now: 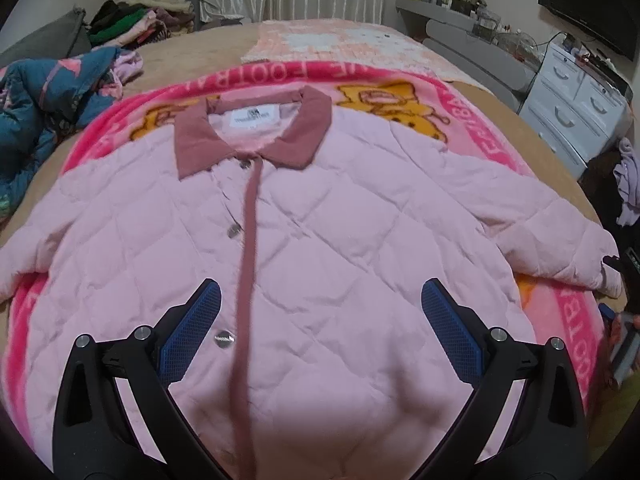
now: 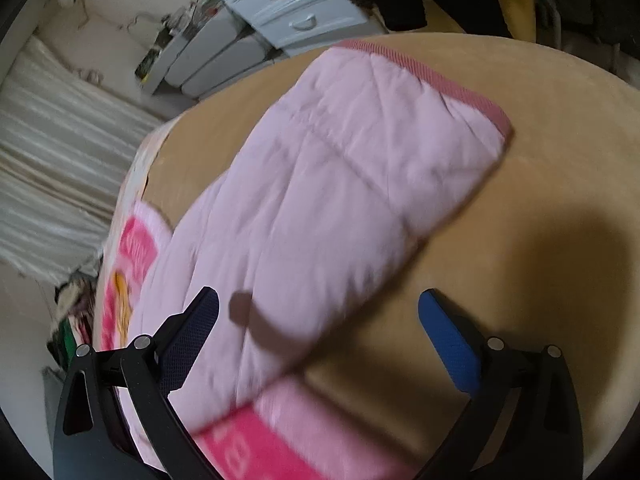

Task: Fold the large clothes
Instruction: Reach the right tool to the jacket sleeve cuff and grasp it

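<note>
Bed (image 1: 48,160) has bare tan margin past the blanket (image 1: 500,136). Pink jacket (image 1: 320,240) flat on it; sleeve (image 2: 360,160) ends short of the bed edge, blurred. Left hand-held gripper (image 1: 320,300) and right hand-held gripper (image 2: 320,312) wide open, empty.

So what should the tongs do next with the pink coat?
Probably lower the right tongs and pinch the sleeve, then fold it across the pink coat. Both tongs are open and empty, the coat lies flat and buttoned, and the sleeve stretches out onto the bed.
</note>
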{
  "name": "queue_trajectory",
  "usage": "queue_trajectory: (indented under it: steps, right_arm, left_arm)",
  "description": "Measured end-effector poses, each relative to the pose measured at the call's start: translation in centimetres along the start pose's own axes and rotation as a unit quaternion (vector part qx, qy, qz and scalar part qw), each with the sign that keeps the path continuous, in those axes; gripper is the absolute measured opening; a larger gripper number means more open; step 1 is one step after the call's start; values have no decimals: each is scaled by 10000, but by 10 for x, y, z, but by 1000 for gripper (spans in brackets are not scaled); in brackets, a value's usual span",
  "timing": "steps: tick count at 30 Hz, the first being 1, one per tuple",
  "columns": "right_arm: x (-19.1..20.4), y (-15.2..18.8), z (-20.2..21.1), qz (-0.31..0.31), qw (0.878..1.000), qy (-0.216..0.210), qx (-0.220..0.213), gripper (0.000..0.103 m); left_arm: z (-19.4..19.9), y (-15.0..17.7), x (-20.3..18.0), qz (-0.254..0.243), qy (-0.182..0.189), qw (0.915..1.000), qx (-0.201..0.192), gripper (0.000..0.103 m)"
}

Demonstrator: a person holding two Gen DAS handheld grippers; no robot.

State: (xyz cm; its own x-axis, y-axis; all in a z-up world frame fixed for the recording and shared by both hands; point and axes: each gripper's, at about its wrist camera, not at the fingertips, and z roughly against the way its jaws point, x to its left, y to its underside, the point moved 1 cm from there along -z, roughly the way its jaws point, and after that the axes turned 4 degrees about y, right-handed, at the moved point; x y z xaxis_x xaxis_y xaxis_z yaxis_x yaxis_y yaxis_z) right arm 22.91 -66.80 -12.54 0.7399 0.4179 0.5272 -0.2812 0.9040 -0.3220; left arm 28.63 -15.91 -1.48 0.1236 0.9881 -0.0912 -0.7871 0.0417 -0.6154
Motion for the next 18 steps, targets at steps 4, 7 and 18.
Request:
queue_trajectory:
  steps: [4,7,18]
  right_arm:
    - [3,-9,-5,-56,9997,-7,-246,99]
    - [5,-14,-6,-1,9993,27,-381,87]
    - [48,-22,29,854,9909,-364,-975,23]
  left_arm:
    - [10,-9,12,-37,-88,9999,-107,94]
    - [16,-14,23,-14,-85,9998,-190,94]
    - [41,-29,77,304,-265,9986,-339,94]
